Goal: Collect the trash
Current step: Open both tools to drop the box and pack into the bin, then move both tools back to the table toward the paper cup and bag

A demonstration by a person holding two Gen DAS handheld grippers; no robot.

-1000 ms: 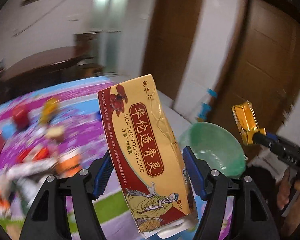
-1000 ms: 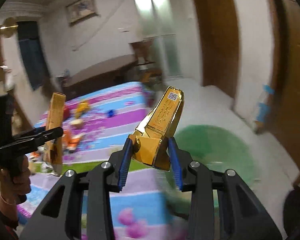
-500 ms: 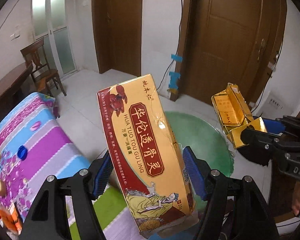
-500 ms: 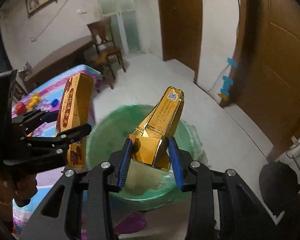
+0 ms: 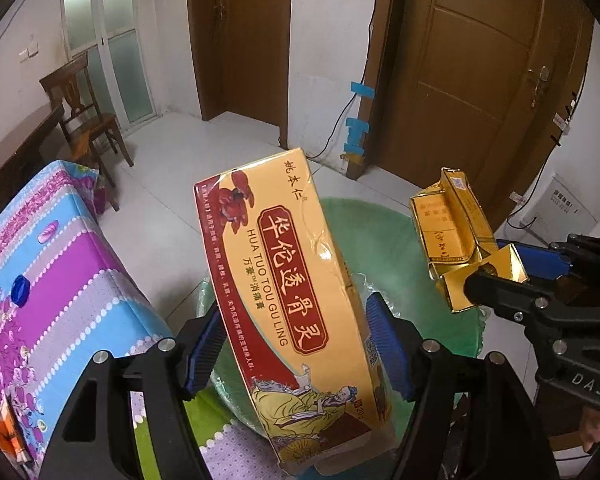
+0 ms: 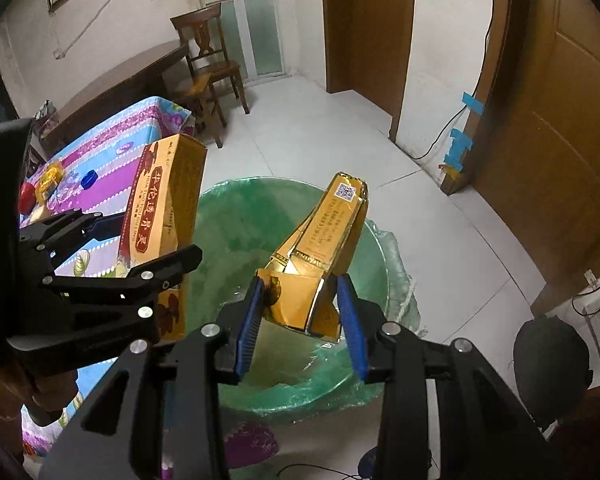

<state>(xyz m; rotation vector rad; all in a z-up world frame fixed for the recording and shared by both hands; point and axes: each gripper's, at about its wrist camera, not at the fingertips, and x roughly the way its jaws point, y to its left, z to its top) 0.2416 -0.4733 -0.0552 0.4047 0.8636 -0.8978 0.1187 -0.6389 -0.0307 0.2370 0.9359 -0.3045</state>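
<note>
My left gripper (image 5: 296, 344) is shut on a tall yellow and red medicine box (image 5: 288, 292) and holds it above the green-lined trash bin (image 5: 440, 320). The box also shows in the right wrist view (image 6: 160, 216). My right gripper (image 6: 300, 324) is shut on a crumpled gold carton (image 6: 320, 256) and holds it over the bin's opening (image 6: 236, 240). In the left wrist view the gold carton (image 5: 456, 236) hangs at the right, over the bin.
A table with a purple and blue flowered cloth (image 5: 60, 272) lies at the left, with a blue cap (image 5: 20, 290) and small items (image 6: 46, 184) on it. A wooden chair (image 6: 208, 68), white floor tiles and brown doors (image 5: 480, 80) lie beyond. A dark round object (image 6: 552, 372) sits at the right.
Both grippers have swung from the table toward the bin with their boxes. The bin now sits closer and directly beneath them.
</note>
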